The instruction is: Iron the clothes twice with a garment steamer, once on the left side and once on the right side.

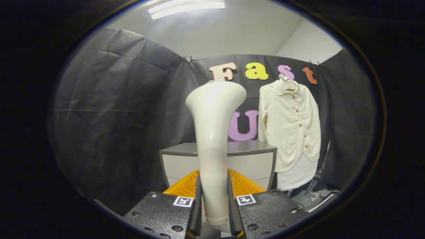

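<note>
A cream garment steamer (214, 132) stands upright between my fingers, its handle clamped by both of them and its wide head flaring above. My gripper (214, 199) is shut on that handle. A cream button-up shirt (292, 126) hangs on a hanger against the black cloth wall, beyond the fingers and to the right of the steamer, well apart from the steamer's head. A white cloth layer shows below the shirt's hem.
A grey-topped white cabinet (252, 156) stands straight ahead behind the steamer, left of the shirt. Black cloth walls close the booth on the left and back. Some cables and a white object lie on the floor under the shirt (315, 196).
</note>
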